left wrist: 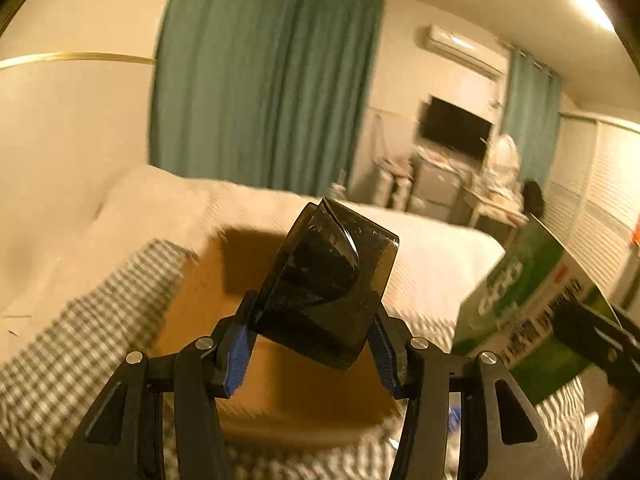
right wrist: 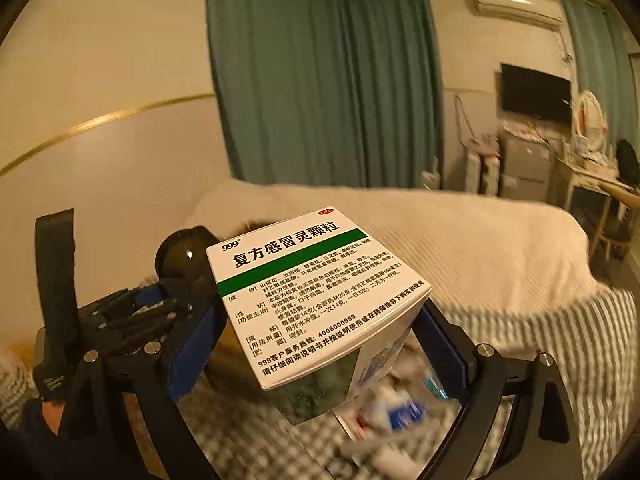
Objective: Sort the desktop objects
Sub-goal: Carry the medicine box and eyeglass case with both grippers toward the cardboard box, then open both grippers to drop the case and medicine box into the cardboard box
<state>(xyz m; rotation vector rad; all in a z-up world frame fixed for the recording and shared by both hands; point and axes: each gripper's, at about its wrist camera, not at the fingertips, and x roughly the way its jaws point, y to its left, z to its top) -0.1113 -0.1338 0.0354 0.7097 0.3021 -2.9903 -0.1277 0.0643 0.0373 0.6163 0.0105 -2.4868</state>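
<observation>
My left gripper (left wrist: 312,340) is shut on a dark smoky translucent plastic case (left wrist: 328,284) and holds it in the air above an open brown cardboard box (left wrist: 280,392). My right gripper (right wrist: 320,336) is shut on a white and green medicine box (right wrist: 316,292) with Chinese print, held up above a checked cloth. The medicine box also shows at the right of the left wrist view (left wrist: 532,304). The left gripper with its dark case shows at the left of the right wrist view (right wrist: 180,264).
A grey checked cloth (left wrist: 92,328) covers the surface under both grippers. Several small packets (right wrist: 396,408) lie blurred below the medicine box. A bed with a white blanket (right wrist: 460,240) lies behind. Green curtains (left wrist: 260,80), a TV (right wrist: 536,92) and a cluttered desk stand farther back.
</observation>
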